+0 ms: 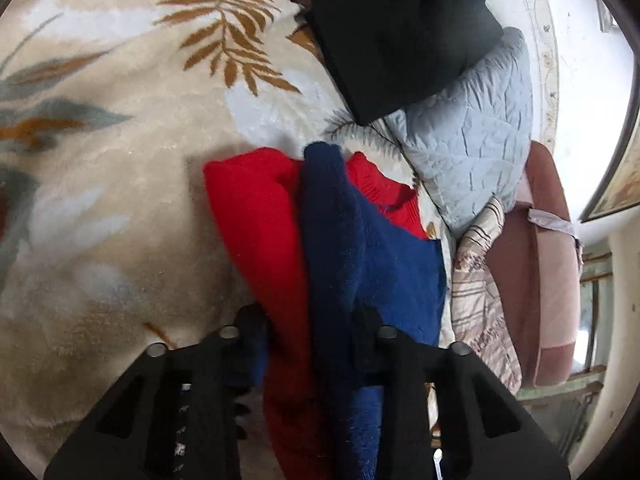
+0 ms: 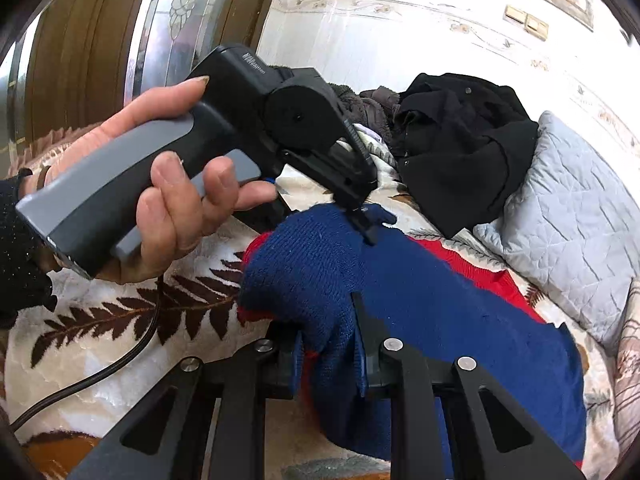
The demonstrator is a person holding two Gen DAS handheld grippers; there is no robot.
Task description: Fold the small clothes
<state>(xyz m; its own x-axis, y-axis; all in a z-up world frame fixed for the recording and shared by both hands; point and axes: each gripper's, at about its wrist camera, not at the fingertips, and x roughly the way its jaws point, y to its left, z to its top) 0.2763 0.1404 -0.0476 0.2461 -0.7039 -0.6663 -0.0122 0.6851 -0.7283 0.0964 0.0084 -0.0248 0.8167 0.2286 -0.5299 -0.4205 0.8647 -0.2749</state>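
A small red and navy blue knit sweater point(image 1: 352, 240) lies on a cream blanket with a leaf pattern point(image 1: 120, 160). My left gripper point(image 1: 308, 332) is shut on a bunched fold of the sweater, red and blue cloth between its fingers. In the right wrist view the sweater point(image 2: 420, 292) is lifted and draped, and my right gripper point(image 2: 324, 344) is shut on its blue and red edge. The left gripper point(image 2: 360, 220), held by a hand point(image 2: 168, 184), pinches the far blue end.
A black garment point(image 1: 400, 32) lies at the far side of the bed, partly on a pale blue quilted pillow point(image 1: 472, 152). A striped cloth point(image 1: 480, 288) and a brown cushion point(image 1: 528, 272) sit at the right. A black cable point(image 2: 100, 372) trails over the blanket.
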